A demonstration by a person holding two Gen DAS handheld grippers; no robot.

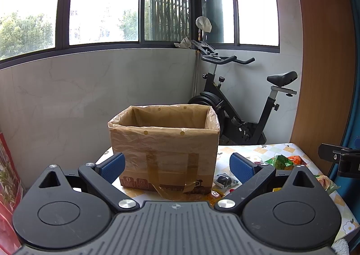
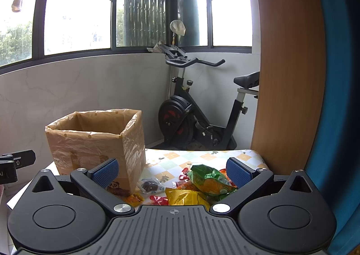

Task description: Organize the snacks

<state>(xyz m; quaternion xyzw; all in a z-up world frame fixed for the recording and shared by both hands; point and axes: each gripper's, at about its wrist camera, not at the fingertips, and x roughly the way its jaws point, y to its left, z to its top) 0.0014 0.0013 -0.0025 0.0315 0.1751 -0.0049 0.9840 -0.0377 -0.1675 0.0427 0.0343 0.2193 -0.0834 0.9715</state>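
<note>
A cardboard box lined with a brown plastic bag stands open on the patterned table; it also shows in the right wrist view. My left gripper is open and empty, facing the box's front. My right gripper is open and empty above a pile of snacks: a green-orange packet, a yellow packet, a clear-wrapped dark biscuit and small red candies. In the left wrist view the biscuit and green packet lie right of the box.
An exercise bike stands behind the table by the window wall. A wooden panel and a blue curtain rise at the right. The other gripper's tip shows at the right edge of the left wrist view.
</note>
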